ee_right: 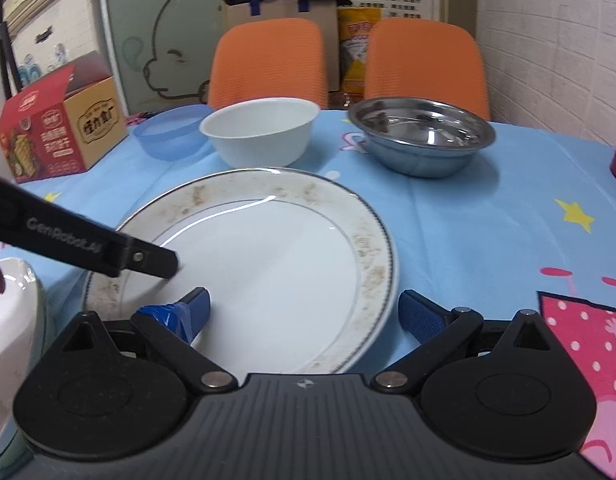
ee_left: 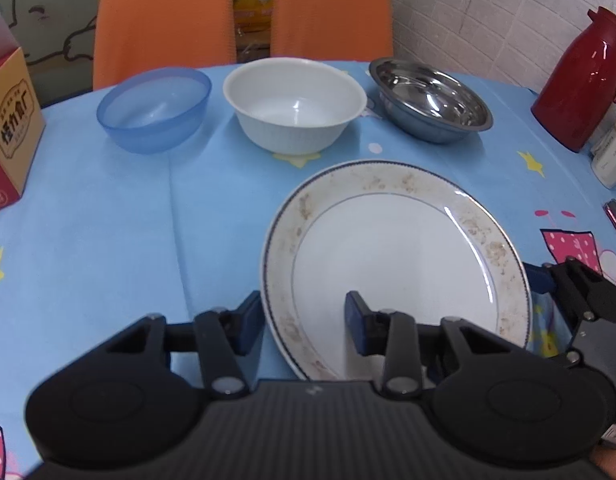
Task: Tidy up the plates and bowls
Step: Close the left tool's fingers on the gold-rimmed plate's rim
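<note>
At the table's near edge the plate [ee_left: 392, 256] lies flat, its rim running between the jaws of both tools — left gripper [ee_left: 303, 322] straddles the left rim, right gripper [ee_right: 303, 316] the right, each wide and not yet closed. Beyond, along the far edge: blue bowl [ee_left: 153, 110], white bowl [ee_left: 293, 104], steel bowl [ee_left: 430, 100].

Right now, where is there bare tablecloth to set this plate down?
Free: the wide blue patch left of the white patterned plate, between the translucent blue bowl and red snack box. Crowded: the far row, where the white bowl and steel bowl sit.
</note>
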{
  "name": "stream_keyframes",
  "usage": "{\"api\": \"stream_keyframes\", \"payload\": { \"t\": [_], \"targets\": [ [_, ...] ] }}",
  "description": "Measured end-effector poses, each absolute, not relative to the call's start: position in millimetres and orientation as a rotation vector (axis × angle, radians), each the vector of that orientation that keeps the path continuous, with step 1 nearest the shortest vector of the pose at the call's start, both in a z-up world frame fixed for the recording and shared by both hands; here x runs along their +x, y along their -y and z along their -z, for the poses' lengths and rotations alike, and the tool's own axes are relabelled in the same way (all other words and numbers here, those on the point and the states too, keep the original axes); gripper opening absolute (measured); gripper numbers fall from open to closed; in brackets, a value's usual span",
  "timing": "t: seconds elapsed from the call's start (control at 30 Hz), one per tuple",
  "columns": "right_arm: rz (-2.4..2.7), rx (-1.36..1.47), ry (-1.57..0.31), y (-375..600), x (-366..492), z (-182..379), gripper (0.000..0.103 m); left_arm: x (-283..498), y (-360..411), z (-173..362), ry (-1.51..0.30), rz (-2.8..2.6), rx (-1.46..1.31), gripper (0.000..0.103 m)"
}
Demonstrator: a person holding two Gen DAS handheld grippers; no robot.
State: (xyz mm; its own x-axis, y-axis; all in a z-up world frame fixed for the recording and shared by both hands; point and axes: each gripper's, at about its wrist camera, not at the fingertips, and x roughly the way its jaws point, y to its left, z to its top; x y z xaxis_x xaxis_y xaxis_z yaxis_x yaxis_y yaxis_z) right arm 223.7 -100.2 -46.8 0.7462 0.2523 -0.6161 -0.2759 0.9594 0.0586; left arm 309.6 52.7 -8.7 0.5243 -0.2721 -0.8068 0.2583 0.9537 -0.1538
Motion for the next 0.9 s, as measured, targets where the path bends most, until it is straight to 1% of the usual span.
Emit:
{"api": "stream_keyframes", "payload": {
  "t": [0.13,0.27,0.33,0.5,0.9],
  "targets": [
    [-0.295,-0.035,-0.668,99.8,222.7,46.1,0.089,308.8,-51.5,9.0,-0.966,0.309,-0.018,0.035],
    [-0.279,-0.036,-0.663,99.9,224.7,43.9,0.084,311.7,-47.0,7.0,-0.981,0.286,-0.019,0.034],
    [-0.281,-0.018,-0.659,103.8,224.9,42.5,0.083,314.5,-46.5,6.7,-0.989,0.292,-0.032,0.033],
    [-0.257,0.004,-0.666,108.5,225.6,40.4,0.083,313.6,-37.6,2.5,-0.96,0.287,0.002,0.033],
    [-0.231,0.004,-0.598,109.2,208.6,30.1,0.083,294.7,-37.8,-12.7,-0.903,0.287,0.009,0.033]
  ]
}}
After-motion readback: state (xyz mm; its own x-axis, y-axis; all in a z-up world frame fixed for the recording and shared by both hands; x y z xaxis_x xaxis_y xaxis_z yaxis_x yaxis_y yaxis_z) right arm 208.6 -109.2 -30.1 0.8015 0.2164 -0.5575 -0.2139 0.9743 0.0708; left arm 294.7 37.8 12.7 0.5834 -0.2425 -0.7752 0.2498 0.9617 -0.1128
